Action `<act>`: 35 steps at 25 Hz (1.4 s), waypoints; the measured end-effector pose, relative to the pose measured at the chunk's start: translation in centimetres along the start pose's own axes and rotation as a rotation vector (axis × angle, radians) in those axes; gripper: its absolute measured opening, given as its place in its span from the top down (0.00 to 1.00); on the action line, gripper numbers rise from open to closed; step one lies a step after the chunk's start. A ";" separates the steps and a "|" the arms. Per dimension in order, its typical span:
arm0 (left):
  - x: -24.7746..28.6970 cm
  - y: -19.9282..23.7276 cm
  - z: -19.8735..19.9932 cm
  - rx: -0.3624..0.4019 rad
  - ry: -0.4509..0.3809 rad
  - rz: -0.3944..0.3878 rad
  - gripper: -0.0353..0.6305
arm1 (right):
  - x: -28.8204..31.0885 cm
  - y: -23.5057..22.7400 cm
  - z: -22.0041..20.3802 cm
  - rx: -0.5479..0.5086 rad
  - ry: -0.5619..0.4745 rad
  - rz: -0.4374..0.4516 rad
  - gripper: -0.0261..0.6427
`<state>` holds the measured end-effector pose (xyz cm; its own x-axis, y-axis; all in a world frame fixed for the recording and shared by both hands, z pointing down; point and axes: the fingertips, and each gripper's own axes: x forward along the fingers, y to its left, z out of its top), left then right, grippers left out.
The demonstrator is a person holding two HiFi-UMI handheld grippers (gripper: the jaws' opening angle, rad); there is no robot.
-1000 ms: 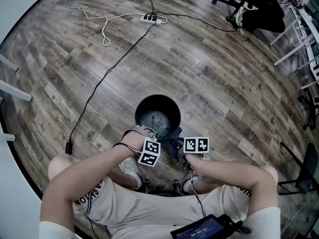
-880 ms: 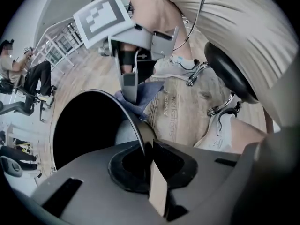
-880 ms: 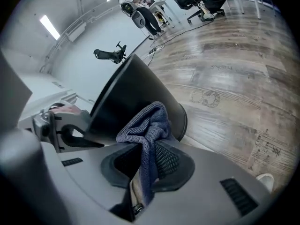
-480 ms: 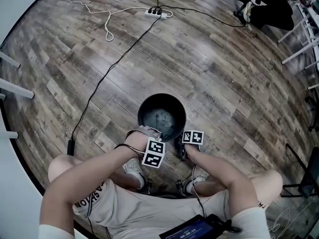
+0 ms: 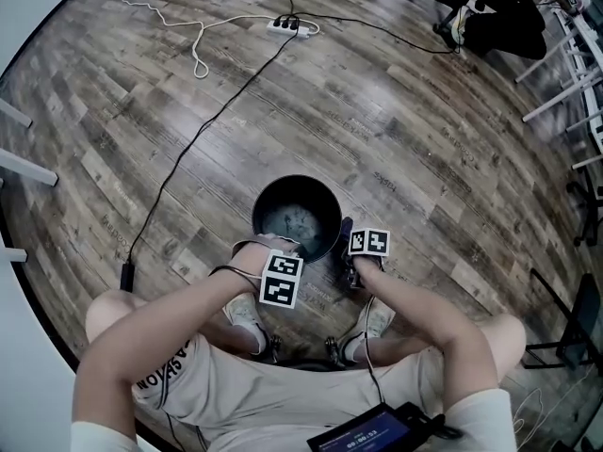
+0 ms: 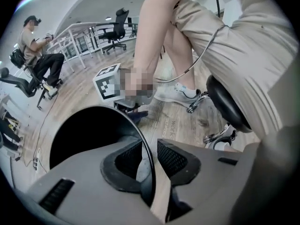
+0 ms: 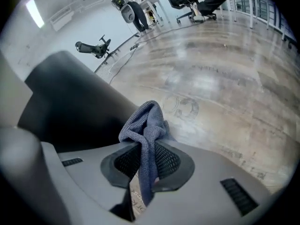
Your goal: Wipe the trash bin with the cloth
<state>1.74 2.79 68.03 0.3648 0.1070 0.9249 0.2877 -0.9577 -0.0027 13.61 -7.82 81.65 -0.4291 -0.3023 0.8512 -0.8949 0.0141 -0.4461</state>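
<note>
**Black trash bin on the plank floor, one hand-held gripper at each side of its near rim**

The wooden floor (image 5: 405,130) of an office room carries the round black trash bin (image 5: 271,196), which stands upright before our feet. Its bottom shows only a pale smudged patch. Our left hand-held gripper (image 6: 152,159) straddles the bin's rim; its jaws have just been opening, and the rim sits loose between the pads. Our right hand-held gripper (image 7: 147,159) is clenched on the blue-grey cloth (image 7: 147,123), low beside the bin's outer wall; we cannot tell if they touch. A power strip (image 5: 285,27) lies well beyond.
</note>
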 end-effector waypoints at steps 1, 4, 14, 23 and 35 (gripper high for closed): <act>-0.6 0.1 0.6 -0.008 -0.025 -0.003 0.80 | -1.4 0.2 1.3 -0.017 -0.027 0.000 0.87; -2.6 0.4 2.3 -0.051 -0.108 -0.013 0.70 | -6.1 2.0 4.9 -0.089 -0.118 0.008 0.87; -19.2 7.1 8.3 -0.252 -0.495 0.301 0.65 | -24.6 15.2 16.0 -0.225 -0.553 0.246 0.87; -39.1 9.3 5.3 -0.281 -0.700 0.816 0.65 | -36.5 22.9 15.6 -0.616 -0.876 0.231 0.87; -30.9 8.3 1.1 -0.681 -0.672 0.723 0.66 | -36.0 23.9 11.5 -0.855 -0.854 0.227 0.87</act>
<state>-6.16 -8.13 39.01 0.6968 -0.5899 0.4081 -0.6279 -0.7767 -0.0508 9.05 -7.53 37.13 -0.6552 -0.7336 0.1801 -0.7407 0.6708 0.0376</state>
